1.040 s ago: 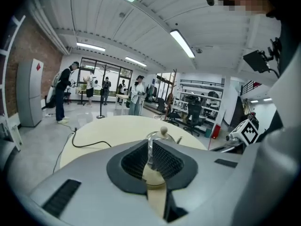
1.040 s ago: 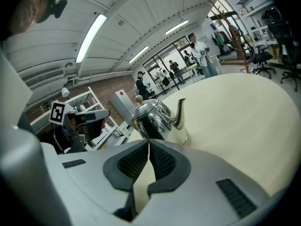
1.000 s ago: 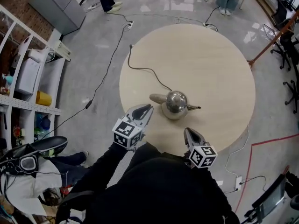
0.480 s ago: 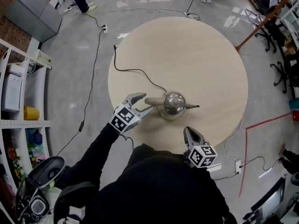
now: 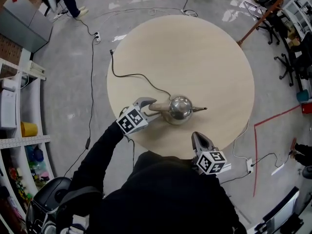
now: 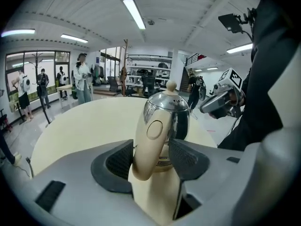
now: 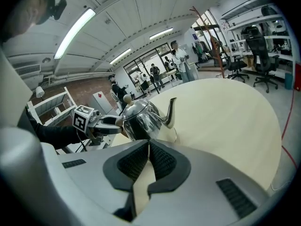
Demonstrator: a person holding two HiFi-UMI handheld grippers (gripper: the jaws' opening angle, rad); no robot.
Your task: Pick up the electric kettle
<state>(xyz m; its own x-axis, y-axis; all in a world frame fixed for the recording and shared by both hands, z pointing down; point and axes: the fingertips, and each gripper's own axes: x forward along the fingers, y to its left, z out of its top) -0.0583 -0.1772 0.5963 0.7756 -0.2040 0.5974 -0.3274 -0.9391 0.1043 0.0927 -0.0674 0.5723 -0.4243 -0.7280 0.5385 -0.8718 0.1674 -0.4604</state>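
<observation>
Our left gripper (image 5: 148,108), its 2 jaws just spread, straddles the electric kettle (image 5: 180,108) handle (image 6: 149,140); our right gripper (image 5: 198,138) is pressed together, empty.

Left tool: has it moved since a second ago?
Yes: the left tool advanced toward the kettle, away from the table edge; its jaws, just opened, now straddle the handle.

An open-plan lab or workshop is suggested by the polished grey floor (image 5: 63,101), white metal shelving (image 5: 29,140), black office chairs (image 7: 258,46), trailing black cables (image 5: 92,82) and long fluorescent ceiling strips (image 6: 135,13).
</observation>
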